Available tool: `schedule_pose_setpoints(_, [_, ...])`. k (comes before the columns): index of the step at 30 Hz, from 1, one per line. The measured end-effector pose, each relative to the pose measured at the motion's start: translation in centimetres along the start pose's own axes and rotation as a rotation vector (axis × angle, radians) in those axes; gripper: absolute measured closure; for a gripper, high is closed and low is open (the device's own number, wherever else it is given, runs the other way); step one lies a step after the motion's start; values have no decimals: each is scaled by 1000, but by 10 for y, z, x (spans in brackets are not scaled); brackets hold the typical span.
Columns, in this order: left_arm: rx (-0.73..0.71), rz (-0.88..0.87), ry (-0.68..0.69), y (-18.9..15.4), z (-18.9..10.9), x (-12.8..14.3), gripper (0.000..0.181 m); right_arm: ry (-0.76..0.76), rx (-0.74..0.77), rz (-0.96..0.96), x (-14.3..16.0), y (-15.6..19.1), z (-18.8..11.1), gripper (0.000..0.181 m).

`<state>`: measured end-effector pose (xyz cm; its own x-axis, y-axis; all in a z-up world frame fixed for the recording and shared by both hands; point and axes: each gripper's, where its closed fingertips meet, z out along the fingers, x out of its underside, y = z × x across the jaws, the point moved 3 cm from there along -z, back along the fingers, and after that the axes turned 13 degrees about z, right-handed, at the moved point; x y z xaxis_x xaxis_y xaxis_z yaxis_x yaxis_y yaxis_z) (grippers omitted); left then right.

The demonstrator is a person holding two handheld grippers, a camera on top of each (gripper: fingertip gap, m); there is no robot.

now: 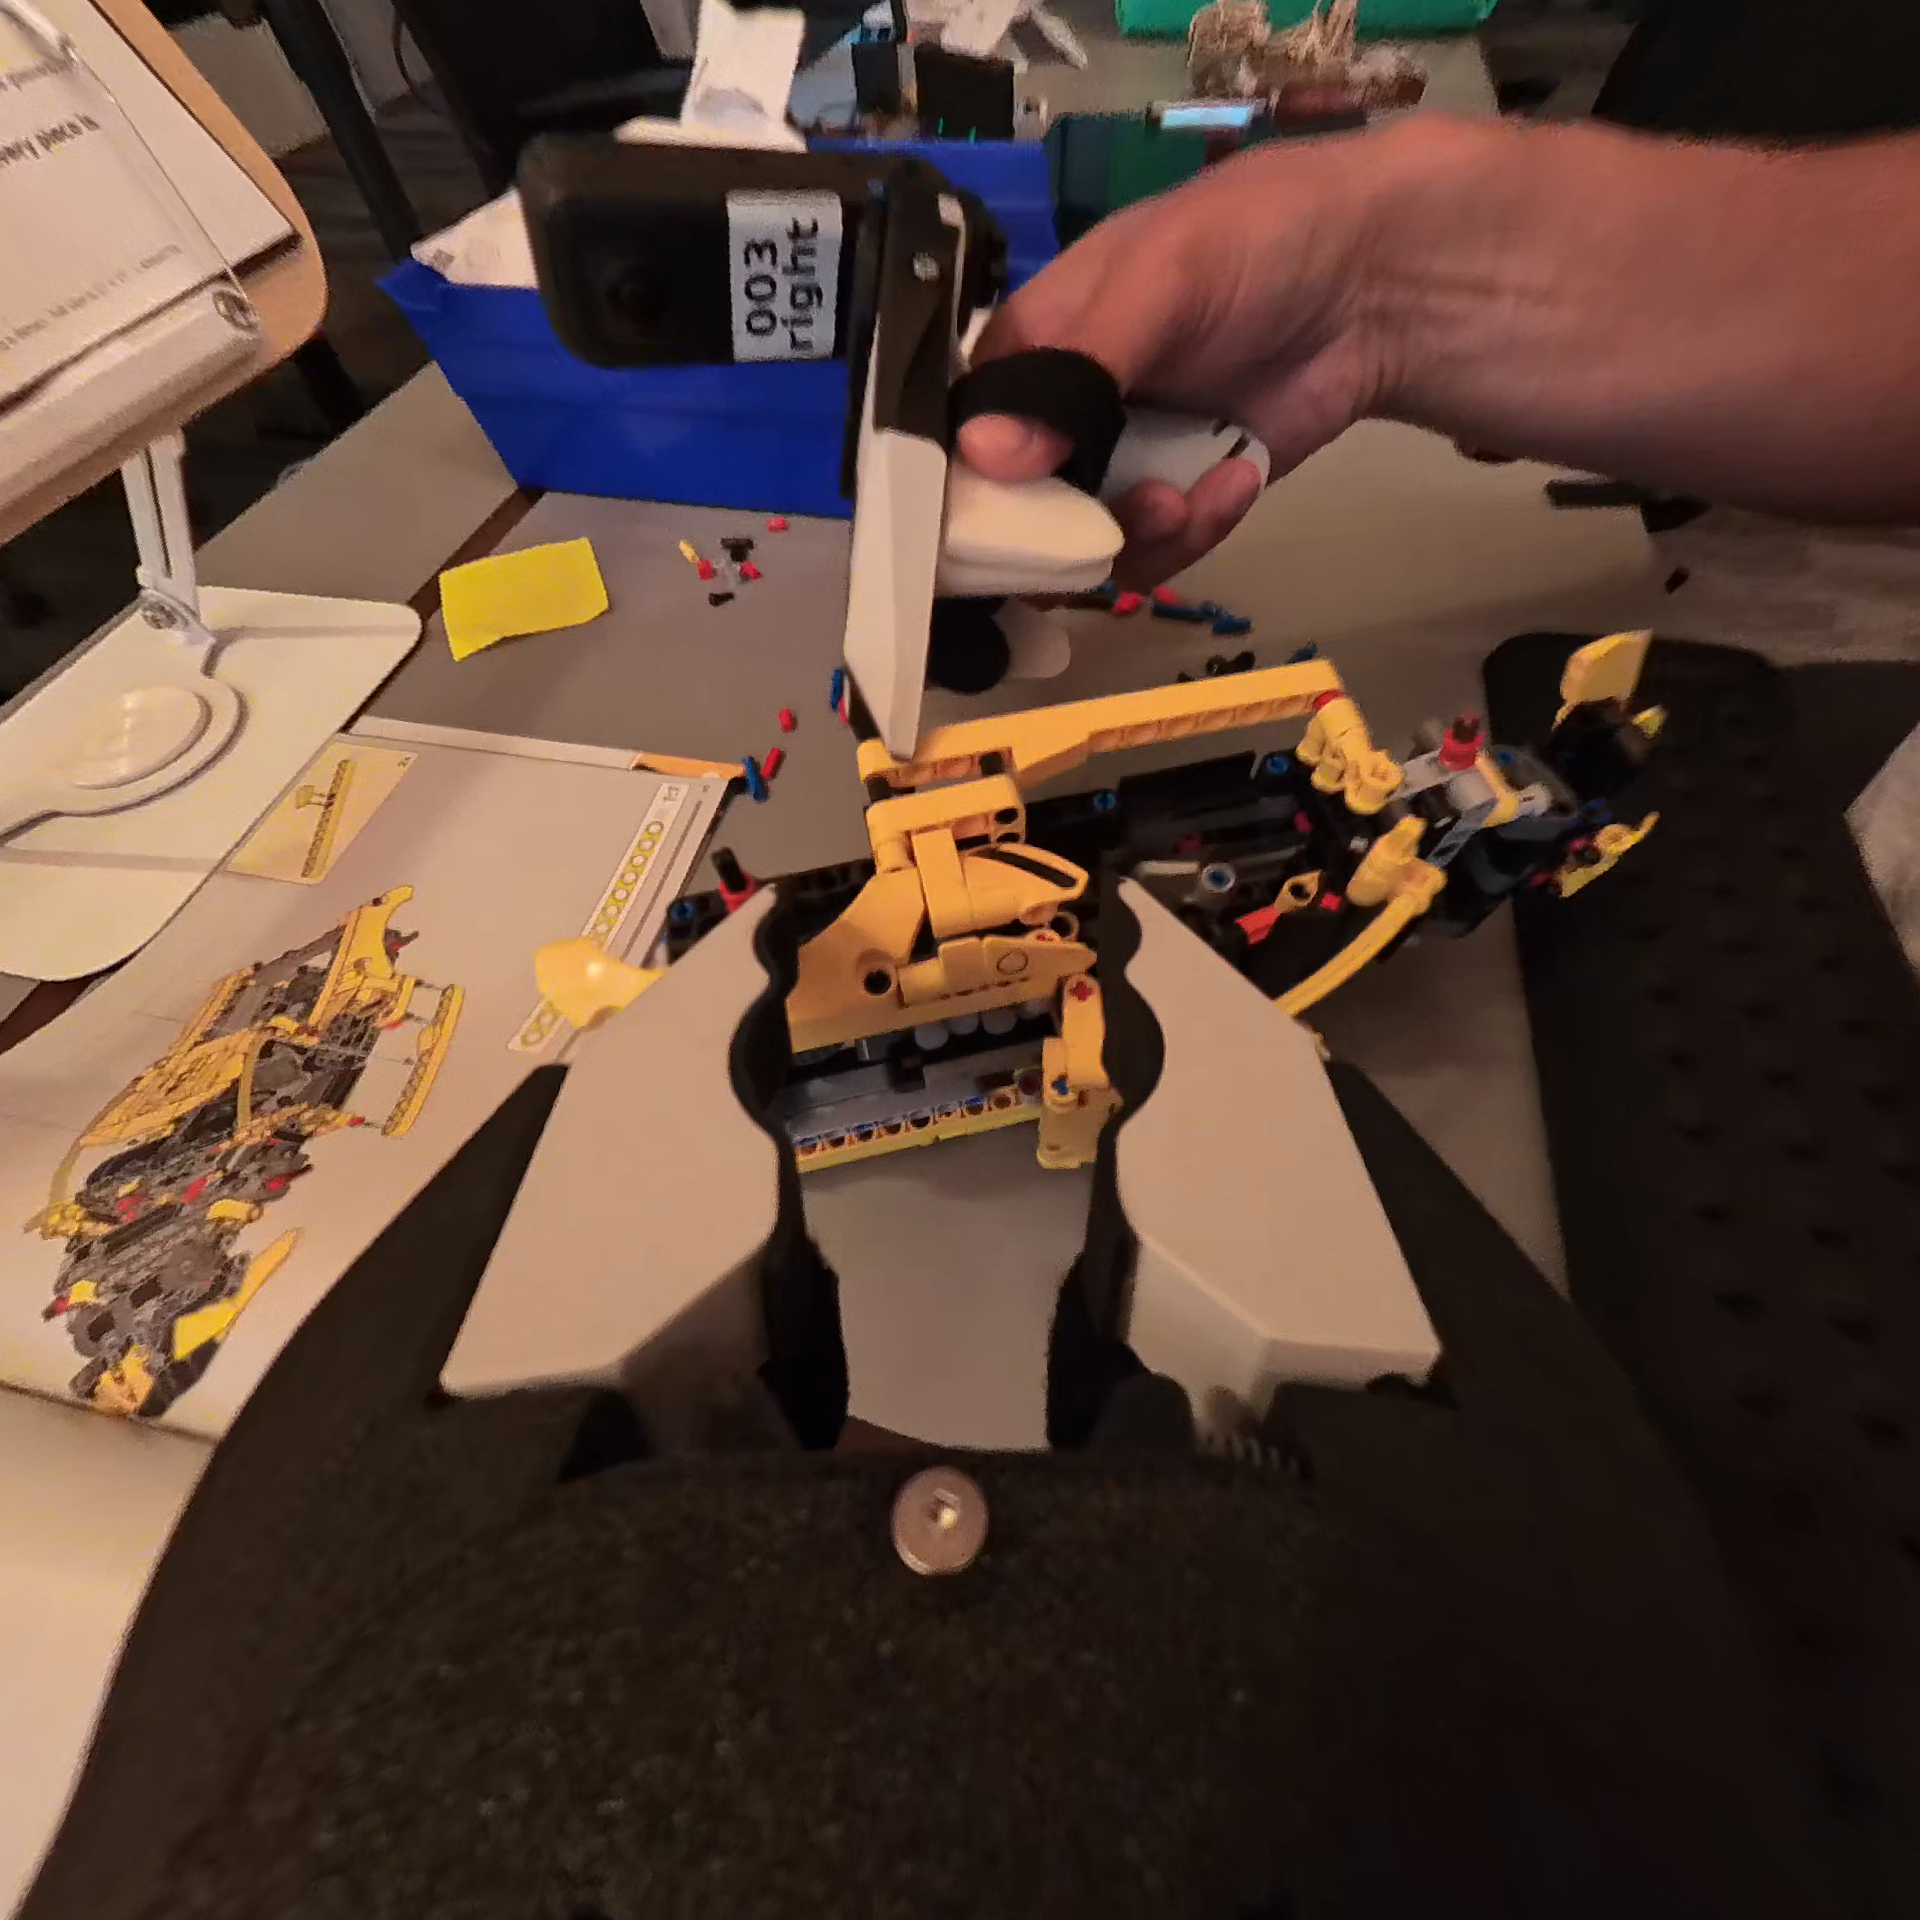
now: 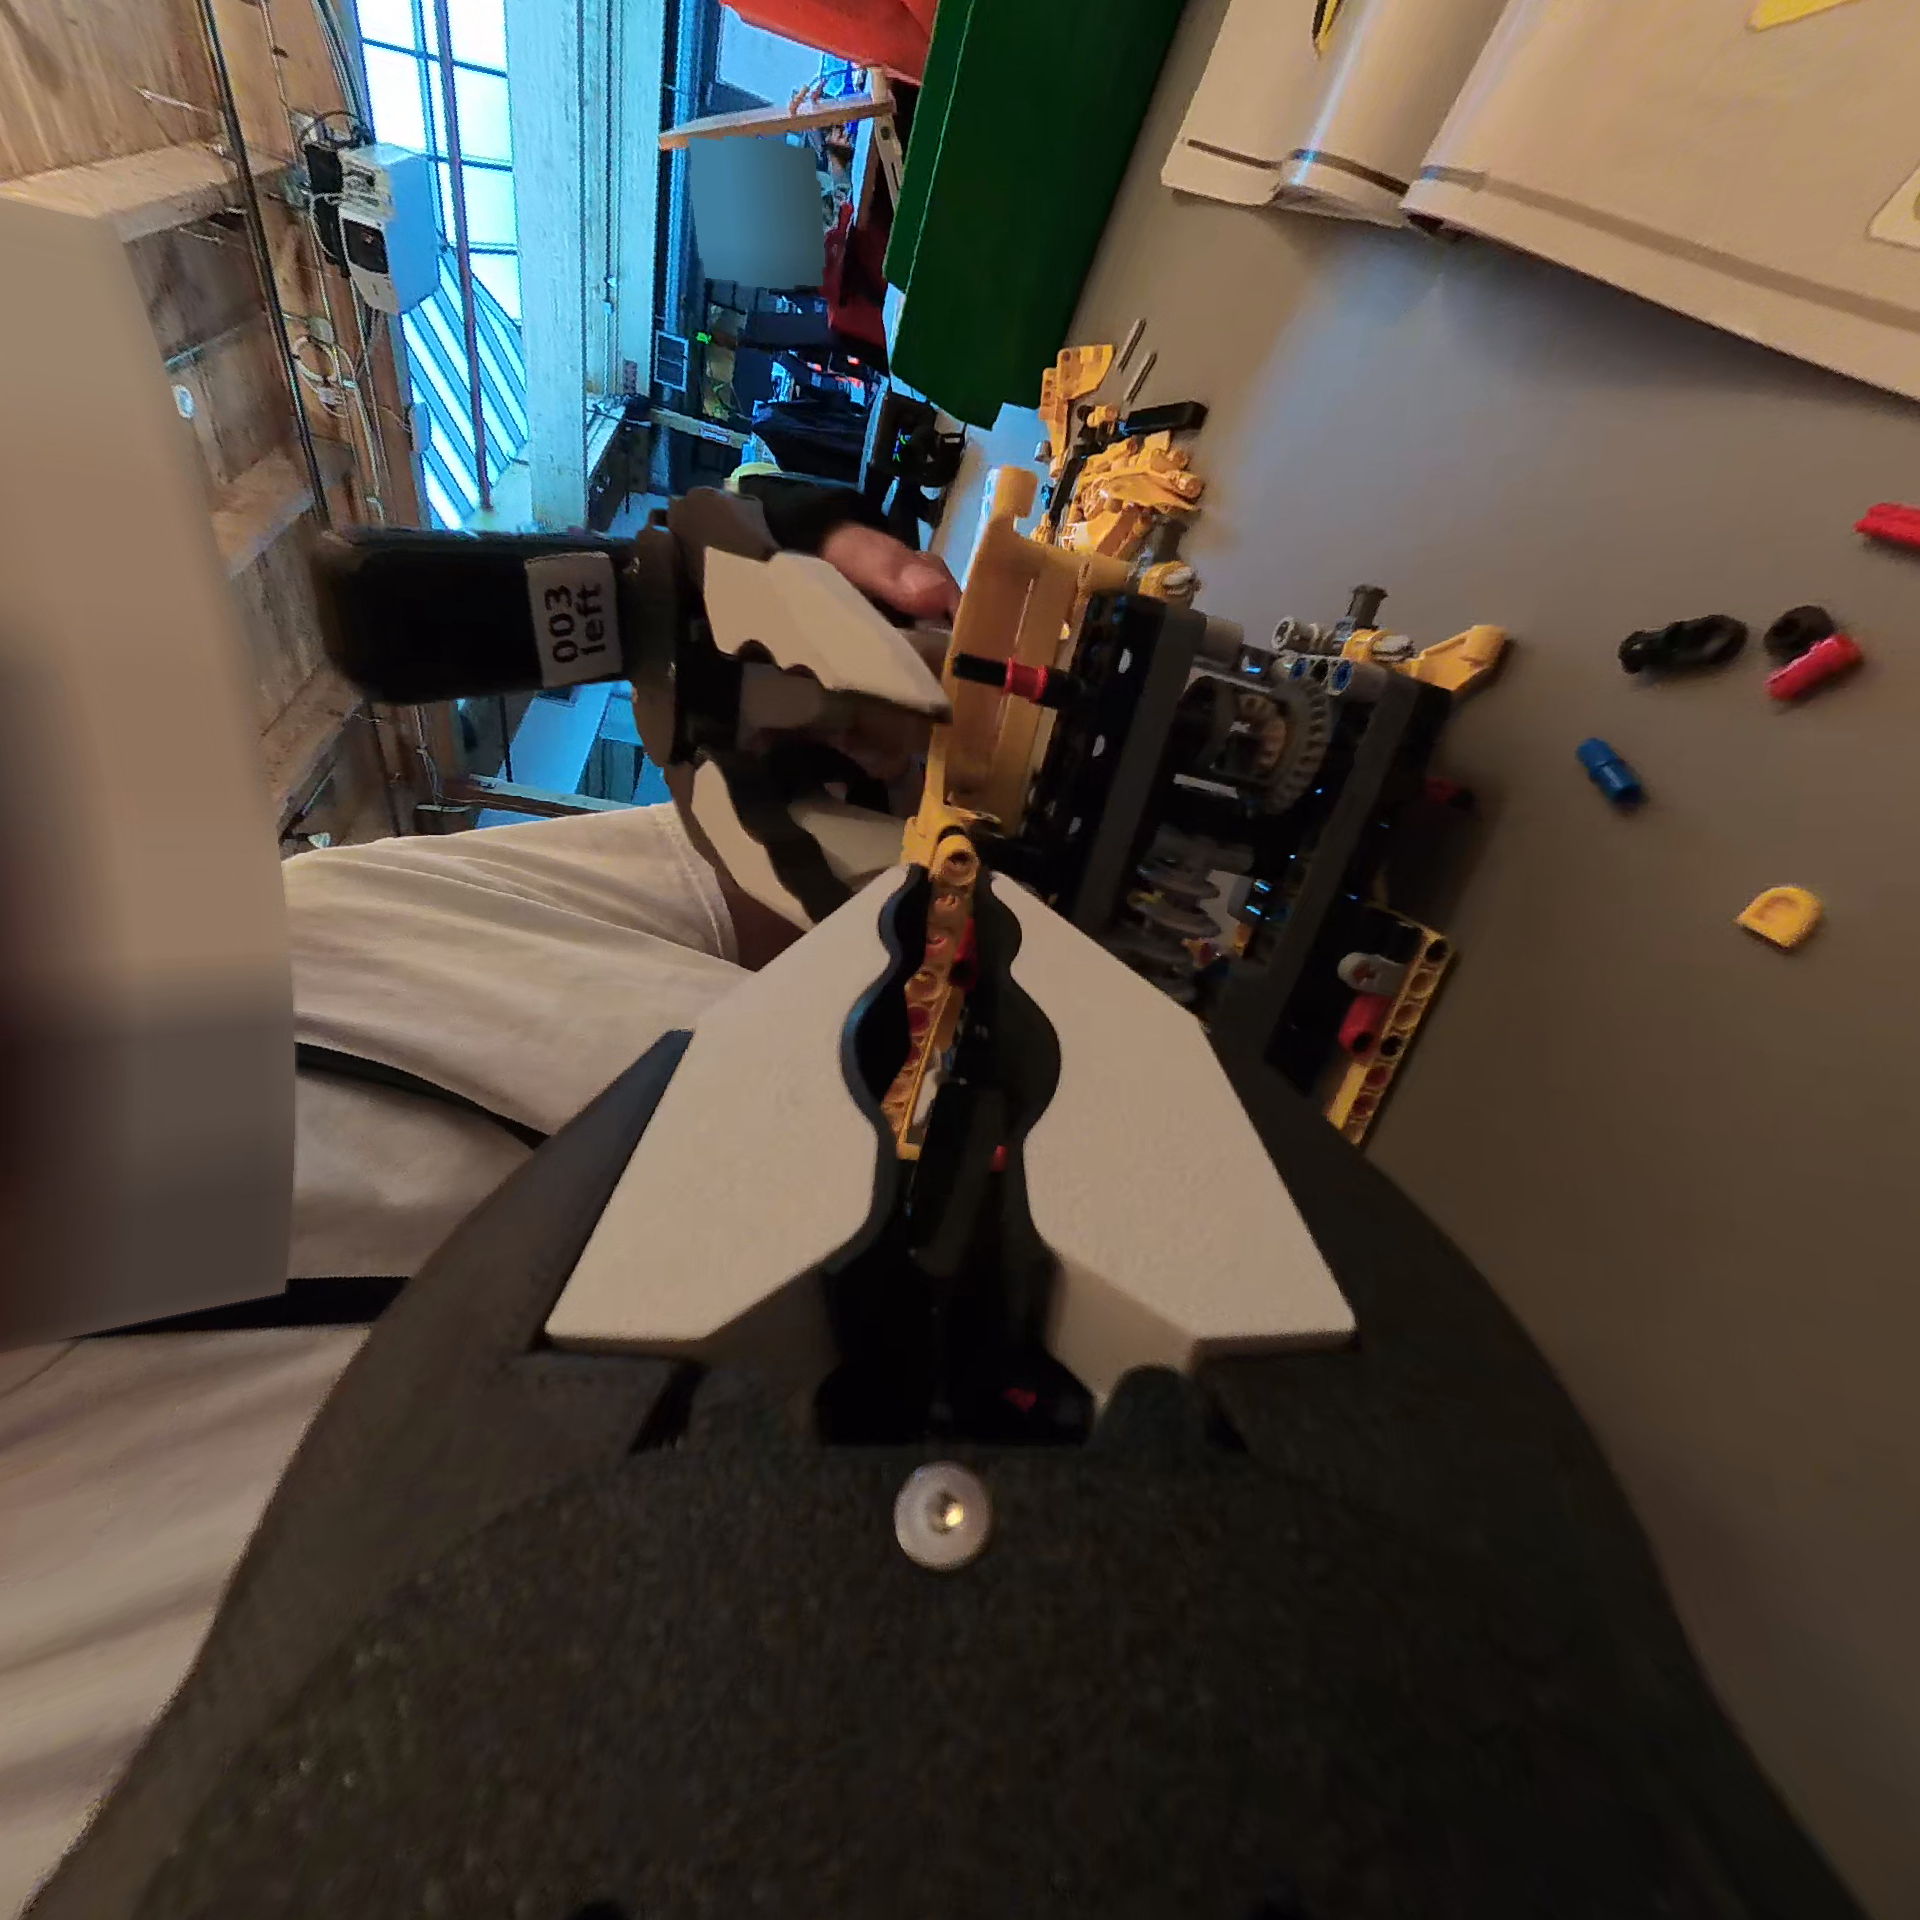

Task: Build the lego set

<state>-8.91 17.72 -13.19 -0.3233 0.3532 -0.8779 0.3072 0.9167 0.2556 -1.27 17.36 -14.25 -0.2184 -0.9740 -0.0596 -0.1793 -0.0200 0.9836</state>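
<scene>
Going L to R in the left wrist view: instruction booklet [image 1: 312, 1039] is lying open at the table's left edge, w/ a white stand base [image 1: 156, 748] behind it and a yellow paper slip [image 1: 523, 595] further back. Centre, you're holding the left gripper [image 1: 945, 1039] w/ its tongs spread wide either side of the lego model [image 1: 966, 935], the yellow cab end sitting between the fingers; whether they're touching it I can't tell. Above that, your right gripper [image 1: 883, 727] is coming down from the top, tips on the near end of the long yellow beam [image 1: 1122, 722]. The right wrist view shows its tongs [image 2: 951, 883] pressed nearly together, pinching that beam edge-on. The model is sitting on the grey table [image 1: 1351, 603], chassis running off to the right. Handling, as a guess: it's light, stiff plastic but held by friction pins, so the boom and the curved yellow hose [image 1: 1351, 961] are prob fragile and will pop off if levered. Best grip looks like the dense black frame low down, not the thin yellow bits; you're likely needing the left to brace while the right presses. Surface is smooth grey, so the model may slide. Loose red, blue and black pins [image 1: 769, 758] are scattered behind, blue bin [image 1: 644, 416] at the back, dark mat [image 1: 1714, 1039] far right. The room is dim and cluttered.
</scene>
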Motion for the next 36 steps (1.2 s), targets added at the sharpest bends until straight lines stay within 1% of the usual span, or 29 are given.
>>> schedule_pose_setpoints(5, [-44, 45, 38, -2, 9, 6, 125, 16, -15, 4, 0, 1, 3, 175])
schedule_pose_setpoints(10, [-11, 87, 11, -8, 11, 4, 133, 64, 20, -39, 2, 2, 5, 175])
schedule_pose_setpoints(14, [-25, 94, 13, -8, 13, 3, 134, 70, 13, -37, 0, 0, 5, 175])
schedule_pose_setpoints(16, [-28, 92, 21, -8, 13, 3, 134, 58, 40, -62, 0, 1, 5, 174])
schedule_pose_setpoints(18, [-35, 83, 18, -8, 14, 2, 134, 35, 107, -113, 0, 2, 4, 173])
schedule_pose_setpoints(22, [-54, 84, 29, -8, 16, 1, 135, -24, 310, -236, 3, 5, 5, 168])
schedule_pose_setpoints(25, [-66, 90, 33, -9, 16, 1, 135, -44, 372, -272, 10, 13, 9, 151])
schedule_pose_setpoints(27, [-66, 88, 32, -10, 15, 1, 135, -59, 411, -292, 13, 15, 11, 146])
schedule_pose_setpoints(32, [-75, 83, 28, -10, 16, 1, 135, -85, 652, -381, 17, 8, 14, 146])
schedule_pose_setpoints(33, [-76, 83, 26, -10, 16, 1, 135, -105, 669, -410, 16, 12, 16, 150])
schedule_pose_setpoints(36, [-78, 82, 25, -11, 16, 1, 134, -121, 790, -458, 14, 14, 17, 151])
